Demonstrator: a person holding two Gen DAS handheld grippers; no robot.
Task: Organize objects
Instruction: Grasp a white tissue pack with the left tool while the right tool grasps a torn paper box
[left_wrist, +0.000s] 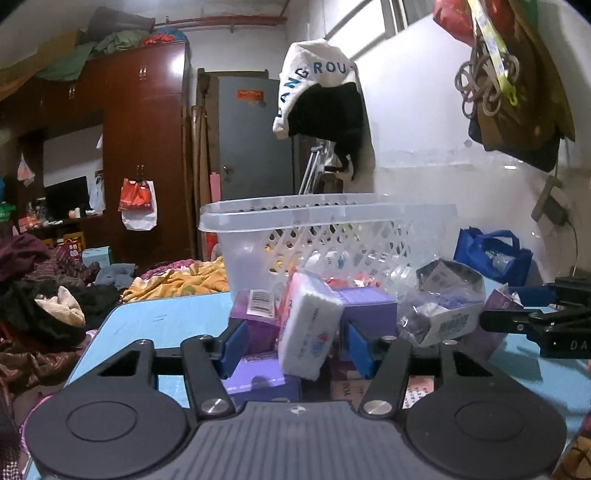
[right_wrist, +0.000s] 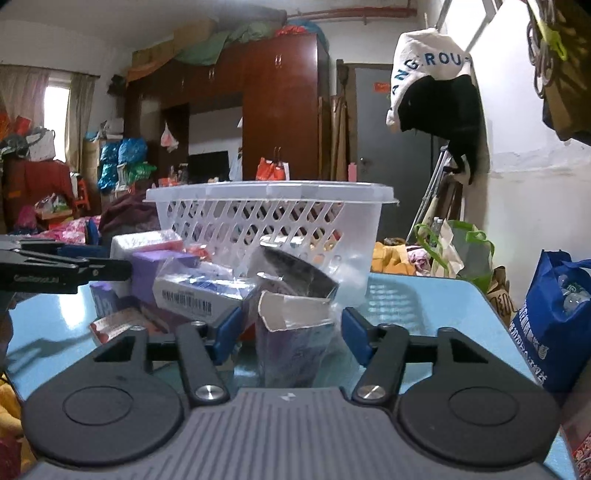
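Left wrist view: the left gripper (left_wrist: 295, 341) straddles a white tissue pack (left_wrist: 308, 326) on the blue table (left_wrist: 147, 325); whether its 2 pads press it, I cannot tell (basket (left_wrist: 325, 221) just behind).

Right wrist view: the right gripper (right_wrist: 290, 332) brackets a torn carton (right_wrist: 293, 336), pads apart from it.

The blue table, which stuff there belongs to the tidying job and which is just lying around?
Job:
- white tissue pack
- purple boxes
- torn carton
- clear basket

Lying about:
- blue bag
- hanging cap
- clothes heap
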